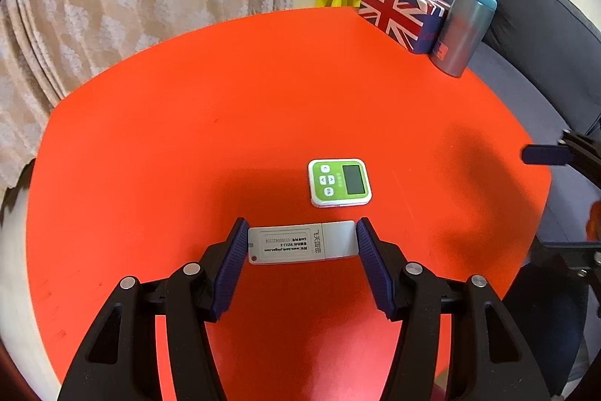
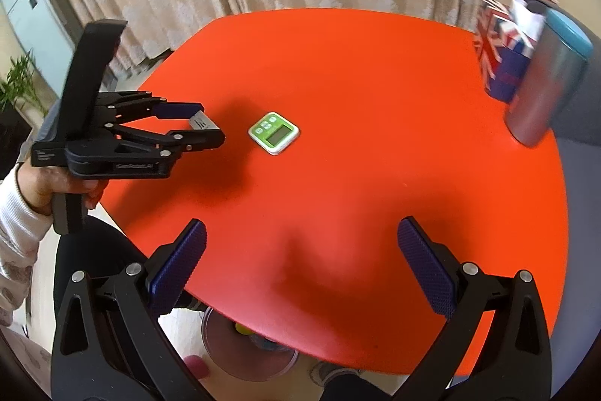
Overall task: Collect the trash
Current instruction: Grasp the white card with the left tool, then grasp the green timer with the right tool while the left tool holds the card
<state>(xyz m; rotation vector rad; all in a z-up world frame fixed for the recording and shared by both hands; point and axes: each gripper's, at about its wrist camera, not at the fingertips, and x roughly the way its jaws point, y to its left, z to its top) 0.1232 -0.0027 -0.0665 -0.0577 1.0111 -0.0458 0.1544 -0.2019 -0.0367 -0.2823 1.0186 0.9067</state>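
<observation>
Grey stick (image 1: 301, 245) pinched endwise in left claw (image 1: 300, 243), lifted off orange tabletop (image 1: 225, 100) for disposal; right claw (image 2: 300, 262) spread, empty.

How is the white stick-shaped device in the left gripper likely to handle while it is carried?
The white stick device looks like a rigid plastic shell, so it probably won't flex. The left gripper pinches it by its short ends, so it may pivot or slip. It is flat-sided, so if dropped on the red table it likely won't roll.

Bare table (image 2: 375, 100) around green timer (image 2: 274, 132) (boxes at far corner).
</observation>
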